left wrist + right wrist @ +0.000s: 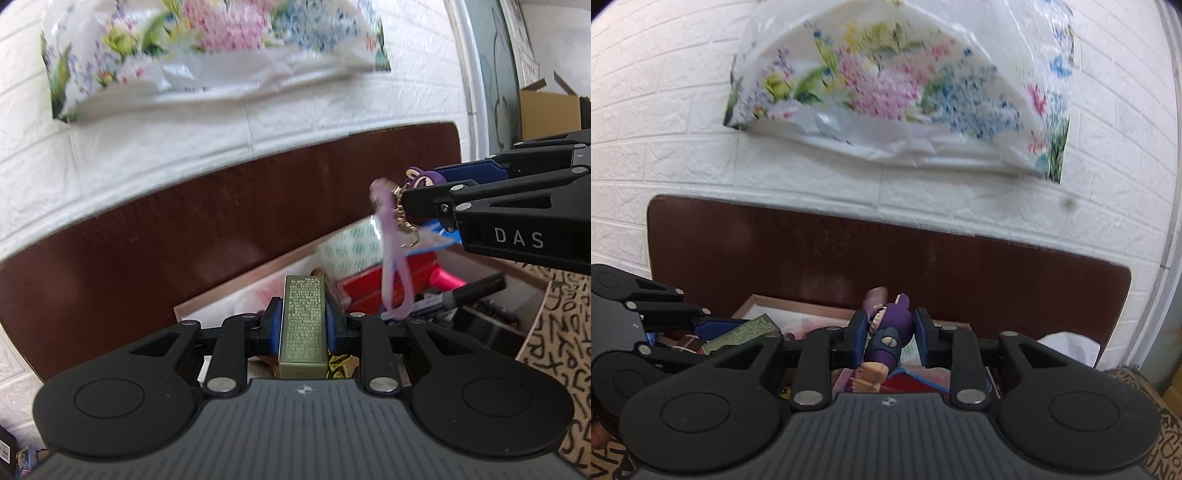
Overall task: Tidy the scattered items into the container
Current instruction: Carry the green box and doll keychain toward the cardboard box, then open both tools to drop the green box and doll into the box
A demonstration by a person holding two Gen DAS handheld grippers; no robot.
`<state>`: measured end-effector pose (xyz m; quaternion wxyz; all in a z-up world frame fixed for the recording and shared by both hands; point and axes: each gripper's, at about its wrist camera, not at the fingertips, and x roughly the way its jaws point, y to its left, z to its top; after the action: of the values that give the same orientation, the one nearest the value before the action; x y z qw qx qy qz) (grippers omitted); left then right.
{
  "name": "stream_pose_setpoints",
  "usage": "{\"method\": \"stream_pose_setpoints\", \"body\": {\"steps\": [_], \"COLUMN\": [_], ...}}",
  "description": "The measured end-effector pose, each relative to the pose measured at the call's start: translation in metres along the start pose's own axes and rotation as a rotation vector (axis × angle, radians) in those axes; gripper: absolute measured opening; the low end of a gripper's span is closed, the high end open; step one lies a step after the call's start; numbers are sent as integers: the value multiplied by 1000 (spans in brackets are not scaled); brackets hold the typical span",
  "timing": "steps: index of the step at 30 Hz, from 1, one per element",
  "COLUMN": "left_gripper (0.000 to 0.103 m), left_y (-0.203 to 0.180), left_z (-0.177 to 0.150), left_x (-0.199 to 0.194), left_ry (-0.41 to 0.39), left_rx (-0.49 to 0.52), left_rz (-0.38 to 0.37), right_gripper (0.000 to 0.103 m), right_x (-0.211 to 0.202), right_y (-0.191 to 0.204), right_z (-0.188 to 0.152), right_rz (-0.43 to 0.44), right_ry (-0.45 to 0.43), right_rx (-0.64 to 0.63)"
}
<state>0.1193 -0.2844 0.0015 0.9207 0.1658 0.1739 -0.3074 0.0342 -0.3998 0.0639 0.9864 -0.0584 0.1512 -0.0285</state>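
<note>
**Both tongs loaded above the container**

The container, an open box on the dark brown surface, sits at about 3 o'clock in the left wrist view. It is already crowded with a red packet, a patterned tissue pack, a black marker and a pink item.

The left tongs are pinching an olive-gold rectangular box across its narrow sides, its long axis running along the fingers. It looks like stiff, light card: flat faces give the pads good purchase, though hard squeezing could dent it. Mid-length, where it is held now, seems the best place.

The right tongs are pinching a purple figurine keychain around its body, at 12 o'clock in their own view. The figure appears to be firm rubbery plastic, light and not fragile. In the left view its lilac strap and gold ring dangle loose at 2 o'clock, soft and free to swing, so they may snag the rim. The body, not the strap, is the sure hold.
</note>
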Motion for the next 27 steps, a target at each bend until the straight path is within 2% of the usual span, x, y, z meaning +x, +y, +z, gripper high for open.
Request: {"method": "stream_pose_setpoints", "body": {"steps": [5,7,8,10,11,12,14,15,27], "left_gripper": [24,31,38,73,75,76,81,82,83], "left_y": [-5,-6,-7,-8,-10,-11,-10,-9,5], "left_z": [-6,-7,-7,-9,-9,-10,-9,-9,-7], "left_x": [10,11,12,11,10,9,7,5,-38], "left_ry": [27,27,30,22,14,11,7,5,-51], "left_rx": [12,14,14,19,26,33,32,27,9], "left_rz": [5,10,14,46,60,70,77,78,77], "right_gripper": [25,26,26,27,27,29,46,49,66], "right_x": [19,26,30,34,35,35,35,35,0], "right_y": [-7,-8,-8,-8,-8,-8,-7,-7,10], "right_z": [-14,-17,-18,-20,-20,-21,-21,-21,-6], "right_rz": [0,2,6,7,10,10,9,9,18], "right_ry": [39,61,74,87,89,88,89,86,19], "right_rx": [30,31,32,37,40,43,47,50,63]}}
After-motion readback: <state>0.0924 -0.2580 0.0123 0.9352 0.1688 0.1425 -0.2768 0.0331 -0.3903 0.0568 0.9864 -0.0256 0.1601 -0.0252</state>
